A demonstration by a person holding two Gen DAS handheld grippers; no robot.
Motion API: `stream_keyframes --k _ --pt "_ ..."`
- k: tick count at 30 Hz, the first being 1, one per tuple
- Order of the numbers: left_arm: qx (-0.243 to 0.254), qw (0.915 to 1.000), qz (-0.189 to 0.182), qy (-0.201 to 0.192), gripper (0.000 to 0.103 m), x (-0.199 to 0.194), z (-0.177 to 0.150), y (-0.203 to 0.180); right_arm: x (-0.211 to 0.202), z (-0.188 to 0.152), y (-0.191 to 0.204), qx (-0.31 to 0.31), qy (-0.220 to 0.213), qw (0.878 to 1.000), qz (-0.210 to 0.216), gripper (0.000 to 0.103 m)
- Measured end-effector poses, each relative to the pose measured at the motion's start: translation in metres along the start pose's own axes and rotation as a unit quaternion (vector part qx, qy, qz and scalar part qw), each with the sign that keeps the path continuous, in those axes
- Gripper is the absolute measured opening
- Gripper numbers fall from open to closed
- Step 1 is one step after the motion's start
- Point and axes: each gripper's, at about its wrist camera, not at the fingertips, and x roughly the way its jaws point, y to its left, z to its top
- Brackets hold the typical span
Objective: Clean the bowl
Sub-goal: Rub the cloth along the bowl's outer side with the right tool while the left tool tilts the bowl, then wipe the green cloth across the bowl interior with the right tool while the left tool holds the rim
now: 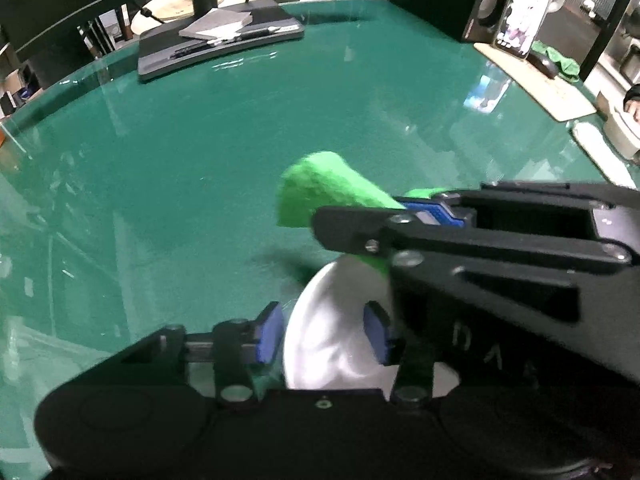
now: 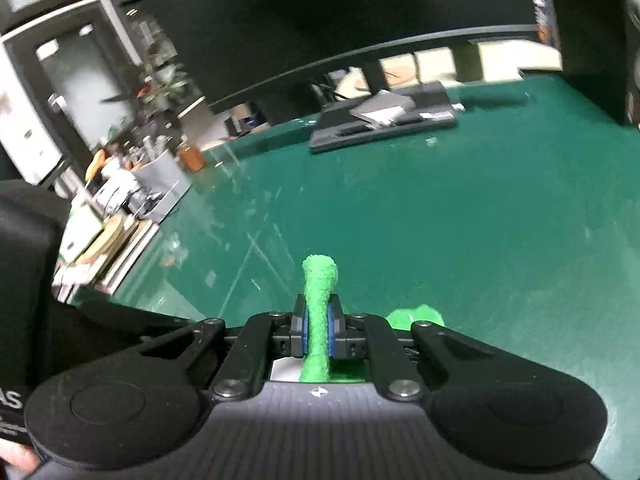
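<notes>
Green table (image 1: 180, 152) with a dark monitor base (image 1: 220, 46) at its far edge, white bowl (image 1: 332, 332) tipped on edge above the near edge, left tongs (image 1: 326, 330) clamped across its rim, right tongs (image 2: 319, 326) squeezed tight on a green cloth (image 2: 319, 280) beside the bowl

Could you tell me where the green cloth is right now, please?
The green cloth is pinched in the right claw, above the white bowl held by the left claw.
</notes>
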Motion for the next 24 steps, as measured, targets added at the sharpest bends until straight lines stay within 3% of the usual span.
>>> stream_keyframes --k 3,10,14,16,17,18,20,24 --pt "-0.02 0.9997 0.008 -0.014 0.039 -0.002 0.0 0.0 -0.001 0.003 -0.003 -0.014 0.007 1.0 -0.007 0.008" --pt "-0.073 0.9971 0.003 -0.018 0.046 0.001 -0.01 0.01 0.003 0.009 -0.03 0.038 0.021 0.999 -0.011 0.008" --pt "-0.083 0.9963 0.002 -0.021 0.046 0.001 -0.011 0.012 0.014 0.01 -0.021 0.024 0.04 0.996 0.078 0.008" --pt "-0.087 0.996 0.002 -0.022 0.046 0.0 -0.012 0.013 0.02 0.012 -0.013 0.01 0.055 0.988 0.141 0.008" --pt "-0.087 0.996 0.002 -0.022 0.045 0.0 -0.012 0.013 0.023 0.012 -0.013 0.011 0.064 0.987 0.147 0.005" --pt "-0.086 0.996 0.003 -0.022 0.045 0.0 -0.012 0.013 0.032 0.01 -0.017 0.022 0.084 0.986 0.142 0.004" --pt "-0.084 0.9963 0.003 -0.021 0.043 -0.002 -0.014 0.014 0.035 0.011 -0.024 0.044 0.084 0.985 0.146 0.004" --pt "-0.083 0.9963 -0.005 -0.018 0.043 -0.003 -0.016 0.019 0.04 0.013 -0.042 0.079 0.081 0.988 0.108 0.007"
